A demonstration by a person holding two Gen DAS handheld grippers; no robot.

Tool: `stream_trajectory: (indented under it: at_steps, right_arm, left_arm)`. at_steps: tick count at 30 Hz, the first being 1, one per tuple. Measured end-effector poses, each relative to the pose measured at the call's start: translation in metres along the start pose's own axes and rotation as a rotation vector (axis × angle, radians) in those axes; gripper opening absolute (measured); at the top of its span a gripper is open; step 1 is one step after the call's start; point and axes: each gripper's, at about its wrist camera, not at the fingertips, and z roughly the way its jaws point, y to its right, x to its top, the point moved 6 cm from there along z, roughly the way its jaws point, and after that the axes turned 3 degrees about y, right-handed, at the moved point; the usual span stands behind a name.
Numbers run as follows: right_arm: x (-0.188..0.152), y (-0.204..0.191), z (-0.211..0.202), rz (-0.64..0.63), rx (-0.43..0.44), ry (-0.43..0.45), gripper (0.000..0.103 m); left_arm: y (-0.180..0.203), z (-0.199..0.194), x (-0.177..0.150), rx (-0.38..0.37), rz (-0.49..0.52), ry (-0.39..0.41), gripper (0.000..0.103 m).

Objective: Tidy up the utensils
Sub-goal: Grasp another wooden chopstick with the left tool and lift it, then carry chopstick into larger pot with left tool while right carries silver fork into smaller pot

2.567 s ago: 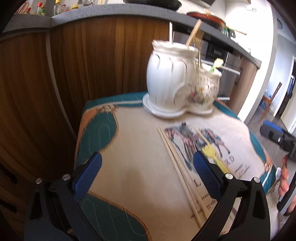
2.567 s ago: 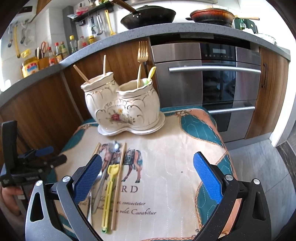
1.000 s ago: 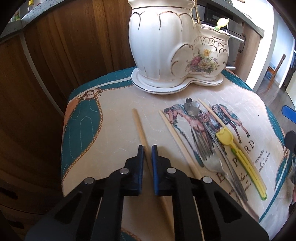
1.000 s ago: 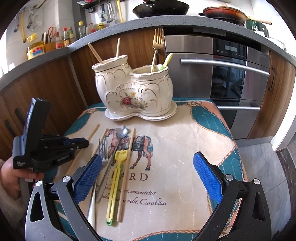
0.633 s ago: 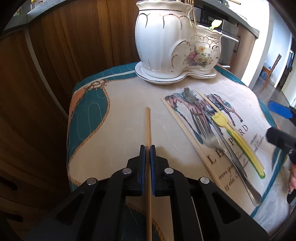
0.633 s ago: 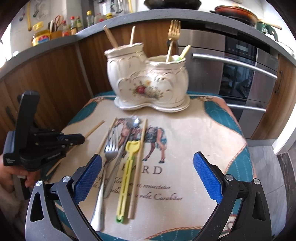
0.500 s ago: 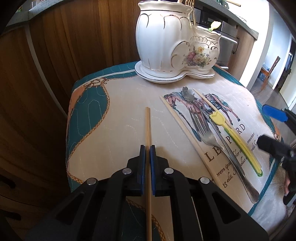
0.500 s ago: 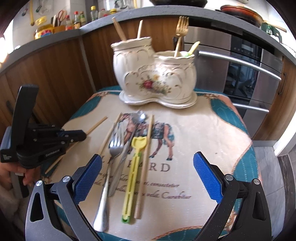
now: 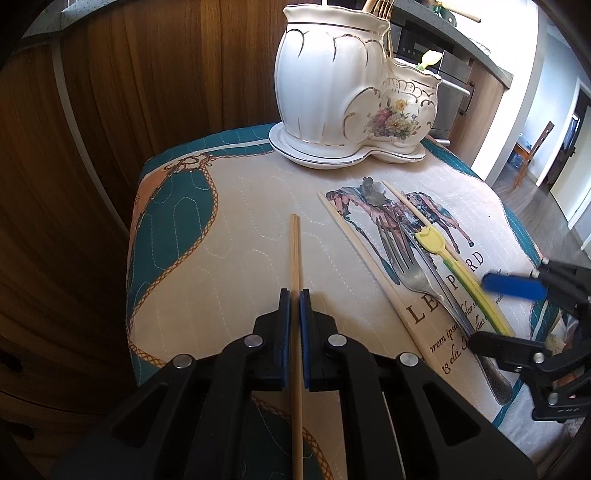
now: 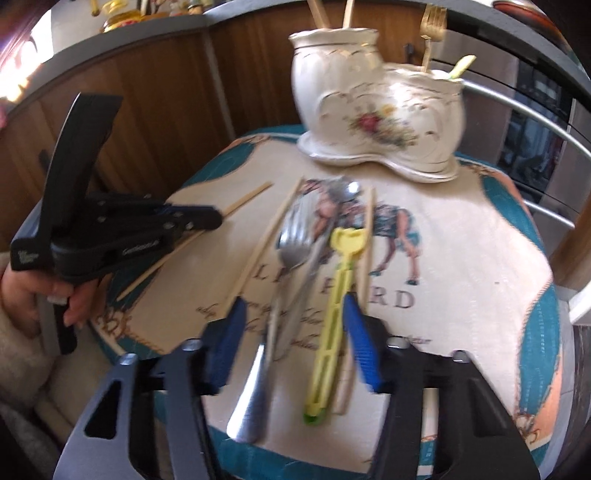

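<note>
On the quilted cloth (image 9: 229,236) that covers my work surface, most of the job is still ahead of me. At the far edge stands the white two-pot holder (image 9: 351,88), and it already carries a little: two wooden sticks in the taller pot, a gold fork (image 10: 432,29) and a yellow-green handle in the lower one. I judge those as sorted.

Loose cutlery lies in a row near the middle of the cloth: a steel fork (image 10: 291,243), a spoon (image 10: 345,192) whose handle runs under the fork's side, a yellow plastic tool (image 10: 332,317), and two bare chopsticks flanking them.

My right gripper (image 10: 293,339) hangs low over the handles of this row, its blue pads apart and straddling fork handle and yellow tool; nothing is gripped yet, and that view is blurred.

My left gripper (image 9: 294,299) is clamped tight on a single chopstick (image 9: 294,251), which points toward the holder, apparently lifted off the cloth. By my reckoning one stick is in hand, five pieces wait.
</note>
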Motion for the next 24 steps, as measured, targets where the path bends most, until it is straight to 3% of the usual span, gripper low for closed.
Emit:
stream_trajectory:
  at_steps: [3,11,14,15,17,24]
  right_arm:
    - [0.002,-0.010,0.004,-0.031,0.002,-0.008,0.029]
    - [0.010,-0.015,0.024,-0.065,-0.037,-0.053,0.016]
    - [0.015,-0.012,0.032,-0.049,-0.035,-0.064,0.015]
    - [0.017,-0.011,0.034,-0.036,-0.031,-0.065,0.009]
    - [0.018,-0.009,0.034,-0.012,-0.023,-0.061,0.007]
    - [0.030,-0.006,0.000,0.015,0.016,0.084,0.006]
  left_arm:
    - [-0.001,0.000,0.000,-0.003,-0.003,0.003,0.005]
    - [0.000,0.000,0.000,-0.006,-0.007,0.005,0.005]
    - [0.000,0.000,0.000,-0.011,-0.010,0.005,0.005]
    - [0.000,0.000,0.000,-0.013,-0.011,0.006,0.005]
    - [0.000,0.000,0.000,-0.016,-0.012,0.009,0.005]
    - [-0.001,-0.006,0.006,-0.030,-0.022,0.050,0.005]
